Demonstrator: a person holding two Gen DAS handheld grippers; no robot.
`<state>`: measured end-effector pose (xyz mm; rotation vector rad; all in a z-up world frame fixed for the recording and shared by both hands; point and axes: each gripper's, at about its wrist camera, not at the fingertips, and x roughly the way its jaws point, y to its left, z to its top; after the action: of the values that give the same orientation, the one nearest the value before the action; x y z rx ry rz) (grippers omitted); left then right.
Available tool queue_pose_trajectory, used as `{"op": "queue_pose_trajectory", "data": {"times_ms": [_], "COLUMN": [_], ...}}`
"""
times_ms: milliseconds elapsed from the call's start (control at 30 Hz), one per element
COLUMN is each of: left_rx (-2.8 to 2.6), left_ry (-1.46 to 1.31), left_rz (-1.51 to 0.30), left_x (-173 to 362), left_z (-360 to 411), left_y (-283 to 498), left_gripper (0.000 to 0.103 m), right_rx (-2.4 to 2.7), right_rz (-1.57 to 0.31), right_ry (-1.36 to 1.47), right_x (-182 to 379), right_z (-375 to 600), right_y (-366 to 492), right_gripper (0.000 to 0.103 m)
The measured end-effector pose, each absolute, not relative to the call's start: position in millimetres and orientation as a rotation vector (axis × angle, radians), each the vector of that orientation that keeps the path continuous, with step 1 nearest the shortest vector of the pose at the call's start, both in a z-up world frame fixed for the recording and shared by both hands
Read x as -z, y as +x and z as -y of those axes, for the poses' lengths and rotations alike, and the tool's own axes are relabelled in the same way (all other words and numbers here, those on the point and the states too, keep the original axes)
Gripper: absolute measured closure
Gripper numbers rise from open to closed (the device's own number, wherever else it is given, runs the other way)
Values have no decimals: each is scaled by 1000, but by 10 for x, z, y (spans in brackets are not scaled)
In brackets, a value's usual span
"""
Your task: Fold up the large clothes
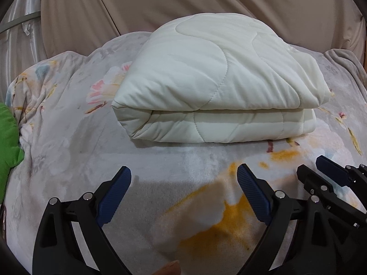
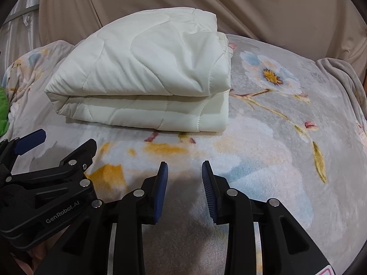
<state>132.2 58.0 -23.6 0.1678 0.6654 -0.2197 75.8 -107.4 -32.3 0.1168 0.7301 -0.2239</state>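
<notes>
A puffy cream quilted comforter lies folded on the plush floral blanket, both ribbed-padded tongs apart, empty.

- Ahead of your grippers lay a plush floral blanket, grey-white with yellow, blue and pink blooms, covering the whole surface beneath them.
- Beyond it, at the far side from you, hung a beige draped cloth with long soft creases.
- To your far left you had a shiny silvery-white curtain crossed by a pale band.
- At your left edge sat a bright green cloth, touching the blanket.
- The light was dim and warm.
</notes>
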Motion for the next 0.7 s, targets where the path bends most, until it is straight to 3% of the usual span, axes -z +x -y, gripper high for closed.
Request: {"op": "queue_pose_trajectory", "data": {"times_ms": [700], "left_rx": [204], "left_ry": [175], "left_rz": [-667], "left_x": [229], "left_z": [-544], "left_y": [1314], "left_gripper": [13], "right_rx": [220], "right_rz": [-738], "right_ry": [119], "right_x": [348], "right_z": [1141], "right_y": [780], "right_gripper": [72]}}
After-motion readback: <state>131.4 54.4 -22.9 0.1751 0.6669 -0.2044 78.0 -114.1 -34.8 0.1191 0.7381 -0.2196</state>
